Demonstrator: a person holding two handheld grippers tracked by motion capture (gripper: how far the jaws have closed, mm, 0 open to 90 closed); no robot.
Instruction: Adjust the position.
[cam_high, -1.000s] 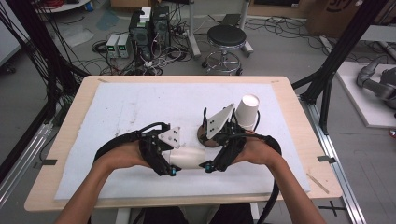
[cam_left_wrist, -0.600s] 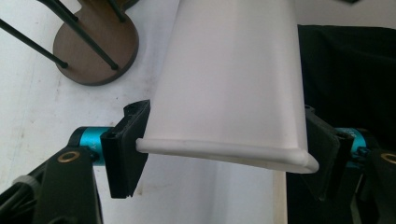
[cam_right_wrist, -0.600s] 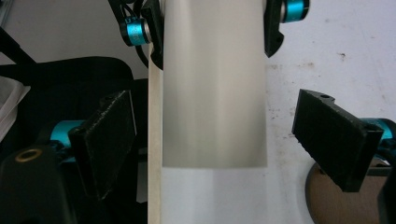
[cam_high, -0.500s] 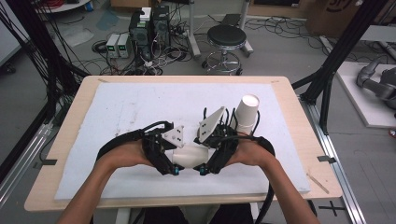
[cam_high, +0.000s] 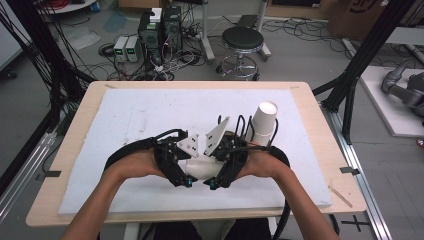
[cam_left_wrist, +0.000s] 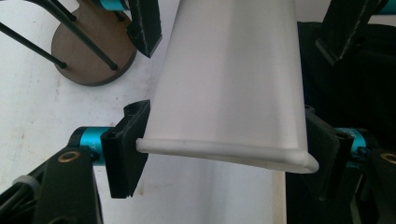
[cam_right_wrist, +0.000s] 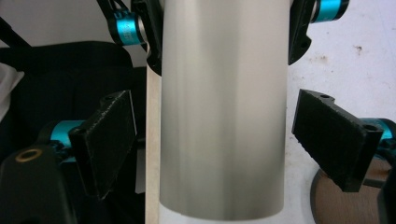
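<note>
My left gripper (cam_left_wrist: 219, 154) jaws clamped on paper cup (cam_left_wrist: 229, 79) at rim end. My right gripper (cam_right_wrist: 224, 140) jaws apart, flanking cup's other end, pads off it. Cup lies sideways between my hands near bench (cam_high: 300, 95) front edge. Second cup (cam_high: 263, 120) upright behind, toward right edge.

This looks like a lab: black metal frames (cam_high: 50, 75) stand around a wooden counter (cam_high: 310, 107), tangled cables (cam_high: 305, 30) run over the grey floor (cam_high: 90, 35), computer boxes (cam_high: 160, 27) sit by a round stool (cam_high: 242, 40)
</note>
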